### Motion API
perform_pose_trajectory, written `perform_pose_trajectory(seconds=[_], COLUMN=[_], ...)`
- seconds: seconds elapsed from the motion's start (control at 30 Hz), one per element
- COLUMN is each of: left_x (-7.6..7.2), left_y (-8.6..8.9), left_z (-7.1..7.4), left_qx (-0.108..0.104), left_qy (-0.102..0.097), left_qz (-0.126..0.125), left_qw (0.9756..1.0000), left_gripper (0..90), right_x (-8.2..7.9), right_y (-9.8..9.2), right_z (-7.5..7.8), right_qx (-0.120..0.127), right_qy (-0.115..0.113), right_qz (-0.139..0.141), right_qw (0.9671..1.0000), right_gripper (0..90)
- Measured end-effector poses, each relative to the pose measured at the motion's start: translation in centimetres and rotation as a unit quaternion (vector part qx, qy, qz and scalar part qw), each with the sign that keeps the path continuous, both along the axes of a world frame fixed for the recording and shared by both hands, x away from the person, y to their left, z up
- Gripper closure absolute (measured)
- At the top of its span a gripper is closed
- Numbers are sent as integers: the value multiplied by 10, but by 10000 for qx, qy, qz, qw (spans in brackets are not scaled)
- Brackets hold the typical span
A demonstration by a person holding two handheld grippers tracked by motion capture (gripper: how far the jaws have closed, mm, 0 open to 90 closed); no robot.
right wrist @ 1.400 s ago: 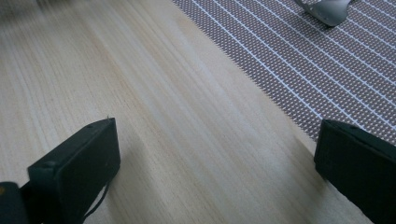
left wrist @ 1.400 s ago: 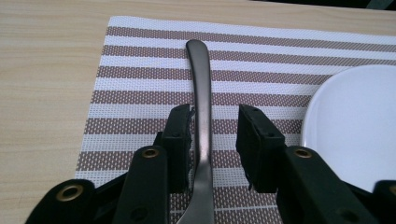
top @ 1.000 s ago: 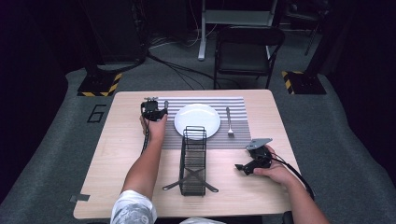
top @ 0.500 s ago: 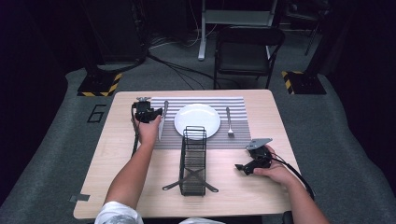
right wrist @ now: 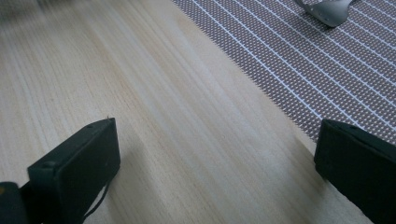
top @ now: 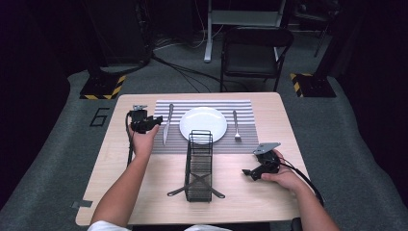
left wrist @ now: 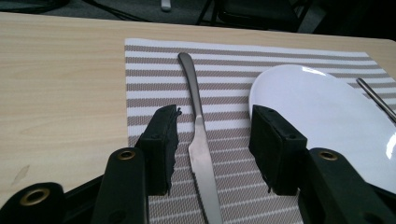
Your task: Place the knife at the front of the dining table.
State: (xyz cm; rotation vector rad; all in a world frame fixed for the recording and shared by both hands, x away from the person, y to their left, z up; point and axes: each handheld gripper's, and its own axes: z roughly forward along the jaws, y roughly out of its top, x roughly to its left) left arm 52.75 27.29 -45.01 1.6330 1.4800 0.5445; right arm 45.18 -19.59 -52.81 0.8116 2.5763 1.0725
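A table knife [top: 166, 124] lies lengthwise on the striped placemat [top: 250, 108], left of the white plate [top: 203, 124]. A fork [top: 236, 126] lies on the mat right of the plate. My left gripper [top: 153, 120] hovers just left of the knife. In the left gripper view the knife [left wrist: 196, 107] lies on the mat [left wrist: 154, 70] below my left gripper [left wrist: 215, 116]. Its jaws have just been opening and grip nothing. My right gripper [top: 255, 171] rests open on the bare wood at the front right, and in its own view the right gripper [right wrist: 215, 128] is empty.
A black wire rack [top: 198, 166] stands in the middle of the table, in front of the plate. The plate [left wrist: 322, 112] and fork [left wrist: 373, 95] lie right of the left jaws. A black chair [top: 255, 48] stands behind the table. Bare wood surrounds the mat [right wrist: 299, 60].
My left gripper has drawn back leftward and slightly up from the knife, which stays on the mat. Its jaws stand a little wider. The right hand has not moved.
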Motion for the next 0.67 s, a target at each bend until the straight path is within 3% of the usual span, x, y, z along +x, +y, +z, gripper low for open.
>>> perform_pose_trajectory(seconds=[0.13,0.27,0.43,0.67], left_x=[-19,-29,-50,-68], left_y=[9,15,22,24], left_z=[1,-1,-11,-19], left_qx=[140,229,502,587], left_qy=[-94,-73,-14,-40], left_qz=[-105,-157,-299,-464], left_qw=[9998,9996,9983,9972], left_gripper=[509,499,481,460], right_x=[0,0,0,0], right_y=[0,0,0,0], right_z=[0,0,0,0], right_qx=[-1,-1,0,0], right_qy=[0,0,-2,1], right_qz=[1,-3,-2,-2], right_qw=[10000,10000,10000,10000], right_gripper=[0,0,0,0])
